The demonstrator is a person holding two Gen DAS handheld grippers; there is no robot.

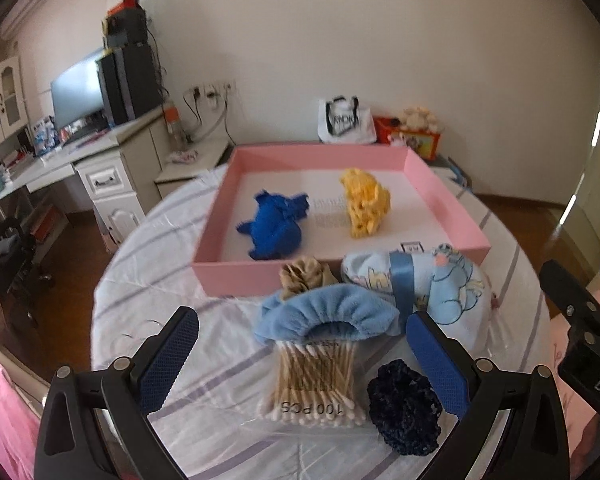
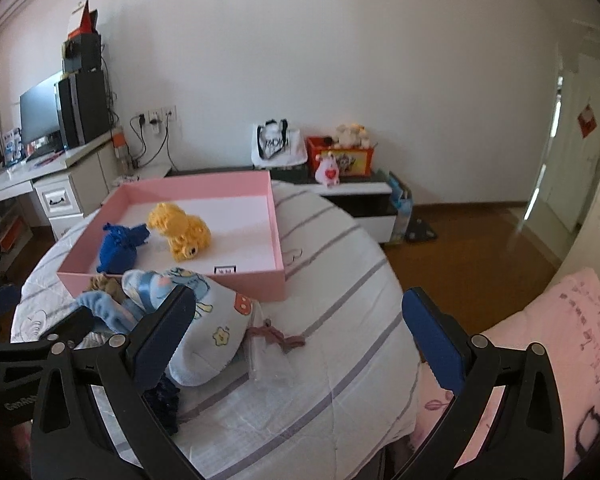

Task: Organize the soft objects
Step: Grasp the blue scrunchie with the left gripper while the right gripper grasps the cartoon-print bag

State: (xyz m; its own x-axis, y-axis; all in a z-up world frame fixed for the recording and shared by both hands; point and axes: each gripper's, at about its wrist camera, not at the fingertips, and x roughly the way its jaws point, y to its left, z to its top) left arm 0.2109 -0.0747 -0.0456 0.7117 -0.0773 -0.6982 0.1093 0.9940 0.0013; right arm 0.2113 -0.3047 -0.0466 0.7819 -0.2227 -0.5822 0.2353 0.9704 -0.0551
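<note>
A pink box [image 1: 244, 276] [image 2: 236, 280] on the striped bed holds a blue knitted toy [image 1: 274, 226] [image 2: 118, 246] and a yellow knitted toy [image 1: 364, 202] [image 2: 180, 230]. In front of it lie a light blue fleece band [image 1: 328, 316] [image 2: 104, 310], a tan scrunchie [image 1: 302, 274], a printed baby pillow [image 1: 440, 284] [image 2: 208, 332], a cotton swab pack [image 1: 316, 384] and a dark navy scrunchie [image 1: 406, 406]. My left gripper [image 1: 302, 360] is open around the swab pack and band. Open and empty, my right gripper [image 2: 296, 336] sits right of the pillow.
A clear bag with a mauve drawstring [image 2: 278, 338] lies beside the pillow. A pink blanket [image 2: 540, 360] is at the right. A desk with a monitor [image 1: 76, 92] stands left, and a low cabinet with a white bag [image 2: 276, 146] and toy box [image 2: 342, 156] is behind.
</note>
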